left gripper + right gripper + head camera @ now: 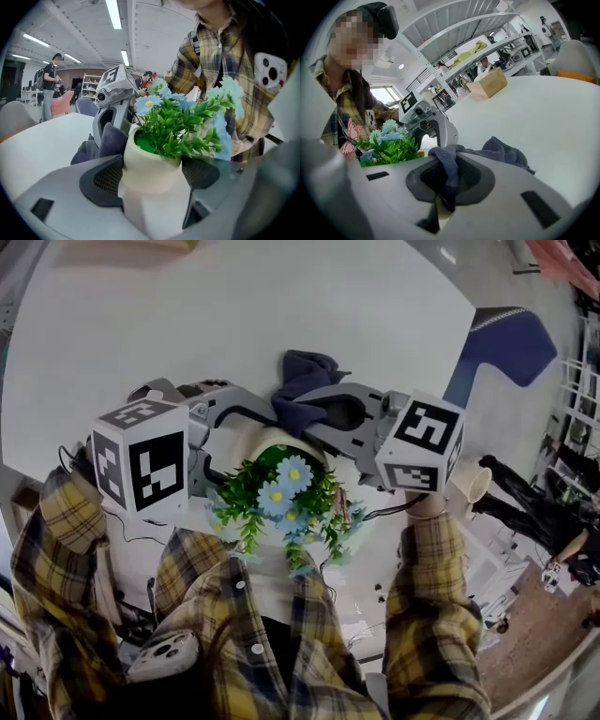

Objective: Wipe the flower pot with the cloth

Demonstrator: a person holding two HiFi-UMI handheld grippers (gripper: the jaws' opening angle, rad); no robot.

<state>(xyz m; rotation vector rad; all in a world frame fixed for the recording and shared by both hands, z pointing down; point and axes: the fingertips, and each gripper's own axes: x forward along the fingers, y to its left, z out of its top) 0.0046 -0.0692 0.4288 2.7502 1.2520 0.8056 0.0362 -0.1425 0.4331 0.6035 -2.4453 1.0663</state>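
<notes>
your left gripper (152, 185) clamps the cream ceramic flower pot (145, 161) steady; your right gripper (443, 187) pinches the dark blue cloth (447, 161) for wiping.

Your left gripper (242, 423) reaches in from the left and your right gripper (317, 416) from the right, and they meet over the white table (281, 306). Between them stands the cream flower pot (267, 440), its green leaves and blue flowers (281, 491) spilling toward your chest. The dark blue cloth (302, 374) bunches at your right gripper's tips, just beside the pot's far rim. Your plaid sleeves (436, 559) fill the lower edge, and a blue chair (506, 343) stands beyond the table at the right.
</notes>
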